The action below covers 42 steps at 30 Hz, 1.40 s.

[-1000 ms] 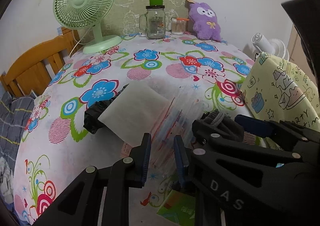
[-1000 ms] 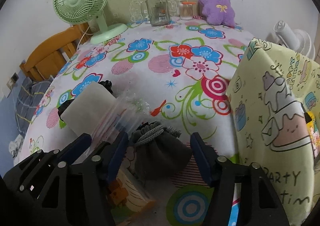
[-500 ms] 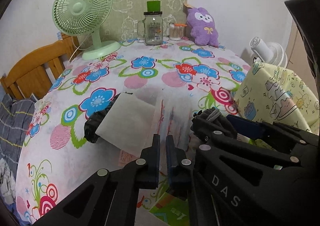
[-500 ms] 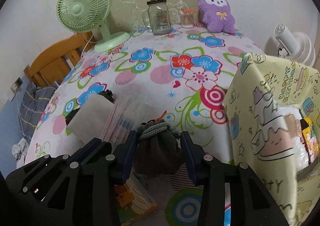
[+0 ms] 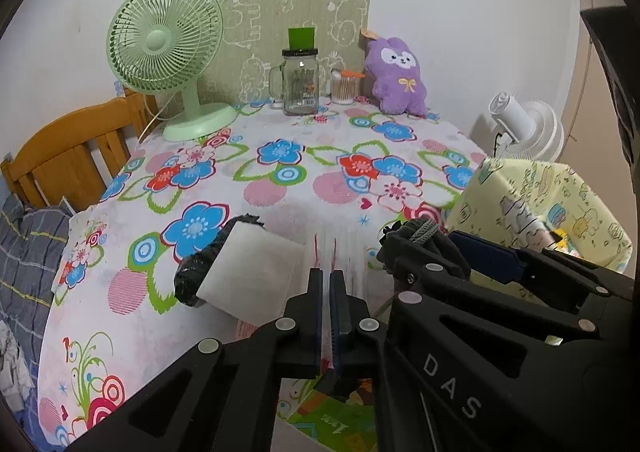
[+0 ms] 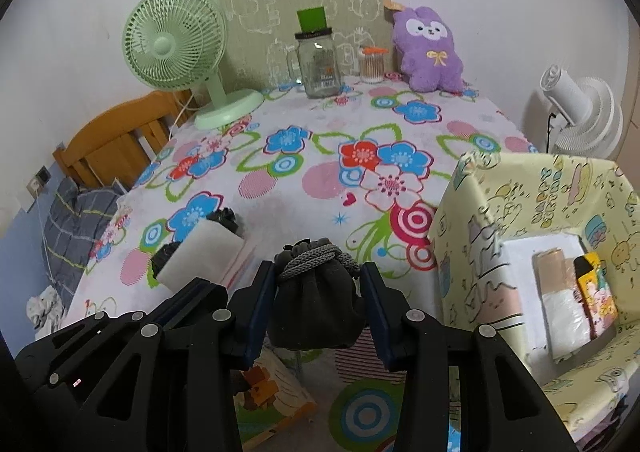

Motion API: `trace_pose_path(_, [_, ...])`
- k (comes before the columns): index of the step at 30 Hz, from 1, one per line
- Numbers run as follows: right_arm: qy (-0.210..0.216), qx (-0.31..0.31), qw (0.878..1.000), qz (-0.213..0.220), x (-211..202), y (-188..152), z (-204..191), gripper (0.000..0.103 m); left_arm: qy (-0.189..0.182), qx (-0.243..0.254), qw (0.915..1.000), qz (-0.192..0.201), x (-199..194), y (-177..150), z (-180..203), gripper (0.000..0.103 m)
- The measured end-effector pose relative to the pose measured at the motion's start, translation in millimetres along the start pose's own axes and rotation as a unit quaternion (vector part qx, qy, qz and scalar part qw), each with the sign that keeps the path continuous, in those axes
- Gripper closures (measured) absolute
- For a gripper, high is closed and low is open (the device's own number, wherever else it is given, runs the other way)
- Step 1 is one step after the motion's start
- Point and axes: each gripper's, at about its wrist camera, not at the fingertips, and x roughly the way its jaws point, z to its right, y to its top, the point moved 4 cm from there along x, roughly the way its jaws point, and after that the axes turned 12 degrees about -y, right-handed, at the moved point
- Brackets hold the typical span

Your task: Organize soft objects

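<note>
Left wrist view: "DAS" is embossed on the right gripper body crossing the frame. Left gripper jaws are pinched nearly together on a clear plastic sleeve, whose long axis runs away from the camera. A white pad lies just left, over a black bundle.

Right wrist view: right gripper clamps a dark drawstring pouch, cord end up, above the floral tablecloth, near the yellow storage box, printed partly "HAPPY".

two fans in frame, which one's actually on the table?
The green desk fan, its round base resting on the floral tablecloth at the back left. The white fan stands off the table's right edge.
</note>
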Motion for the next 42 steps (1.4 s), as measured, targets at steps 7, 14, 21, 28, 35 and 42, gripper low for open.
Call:
trace_pose_path(7, [-0.002,0.001,1.0,0.016,-14,7,2,0.056,-0.005,0.0,0.9999,0.011,-10,8,6,0.103])
trace_pose_path(14, [-0.001,0.003,1.0,0.028,-26,13,4,0.056,-0.004,0.005,0.9997,0.023,-21,15,11,0.103])
trace_pose_path(21, [0.002,0.006,0.999,0.041,-39,20,6,0.056,-0.005,0.009,0.9993,0.035,-31,22,16,0.103])
trace_pose_path(28, [0.005,0.011,0.998,0.055,-52,27,12,0.056,-0.004,0.017,0.9988,0.047,-39,29,24,0.103])
trace_pose_path(35, [-0.002,0.009,0.999,0.053,-50,25,16,0.056,0.002,0.016,0.9994,0.032,-32,26,22,0.086])
trace_pose_path(42, [0.008,0.007,0.999,0.042,-41,18,13,0.057,-0.001,0.017,0.9996,0.022,-25,19,17,0.039])
